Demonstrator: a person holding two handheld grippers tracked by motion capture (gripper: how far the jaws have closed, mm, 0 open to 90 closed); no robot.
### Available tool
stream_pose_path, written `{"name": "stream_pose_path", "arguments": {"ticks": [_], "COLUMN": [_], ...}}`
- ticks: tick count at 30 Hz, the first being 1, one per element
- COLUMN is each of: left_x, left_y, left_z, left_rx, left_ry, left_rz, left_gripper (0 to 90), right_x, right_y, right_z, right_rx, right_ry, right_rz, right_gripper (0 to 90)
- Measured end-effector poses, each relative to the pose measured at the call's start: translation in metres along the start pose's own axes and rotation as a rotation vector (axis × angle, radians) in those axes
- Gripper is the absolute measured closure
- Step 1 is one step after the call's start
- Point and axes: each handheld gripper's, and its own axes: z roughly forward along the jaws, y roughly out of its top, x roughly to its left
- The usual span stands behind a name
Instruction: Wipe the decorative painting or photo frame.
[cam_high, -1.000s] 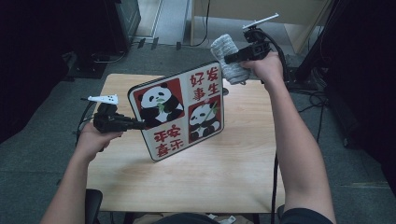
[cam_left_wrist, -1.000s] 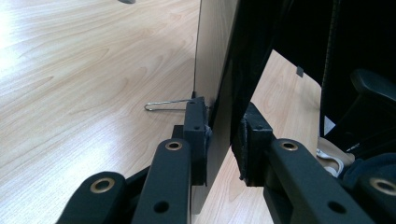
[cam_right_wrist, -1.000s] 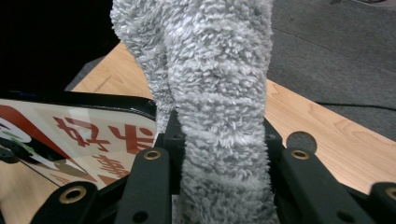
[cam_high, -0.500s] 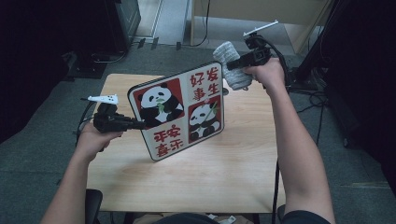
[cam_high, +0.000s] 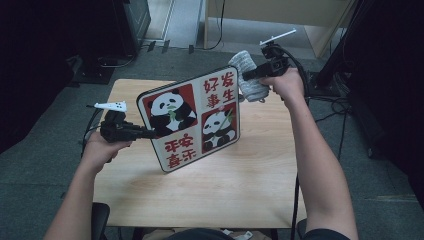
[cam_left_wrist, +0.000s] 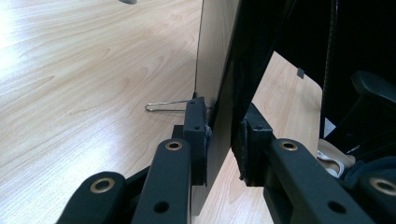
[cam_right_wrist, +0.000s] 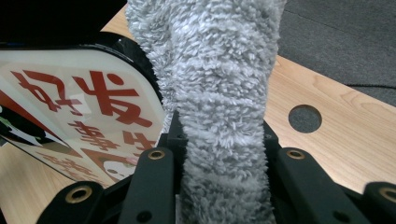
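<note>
A black-framed picture board (cam_high: 192, 117) with pandas and red characters stands tilted over the wooden table (cam_high: 240, 190). My left gripper (cam_high: 147, 133) is shut on its left edge. In the left gripper view both pads (cam_left_wrist: 198, 135) clamp the board's edge (cam_left_wrist: 219, 56). My right gripper (cam_high: 246, 77) is shut on a fluffy grey cloth (cam_high: 252, 90) at the board's upper right corner. In the right gripper view the cloth (cam_right_wrist: 215, 60) bulges up from between the jaws of the right gripper (cam_right_wrist: 219, 140) and lies against the board's rim (cam_right_wrist: 135, 56).
A thin wire loop (cam_left_wrist: 166, 106) pokes out behind the board just above the tabletop. A round hole (cam_right_wrist: 305, 118) is cut in the table near its far right corner. Cables (cam_high: 335, 105) and dark stands surround the table on the floor.
The right gripper with the cloth has come down a little, closer to the board's upper right corner. The left hand and the board have stayed put.
</note>
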Motion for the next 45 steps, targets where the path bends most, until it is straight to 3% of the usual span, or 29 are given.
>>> {"name": "stream_pose_path", "arguments": {"ticks": [23, 45], "left_x": [0.000, 0.001], "left_y": [-0.001, -0.002], "left_z": [0.000, 0.001], "left_rx": [-0.004, -0.005], "left_ry": [0.000, -0.003], "left_rz": [-0.008, -0.006], "left_gripper": [76.7, 76.6], "right_x": [0.003, -0.001], "right_y": [-0.023, -0.047], "right_z": [0.012, 0.024], "right_rx": [0.021, 0.012], "right_ry": [-0.027, -0.015], "right_rz": [-0.030, -0.010], "right_gripper": [69.6, 69.4]}}
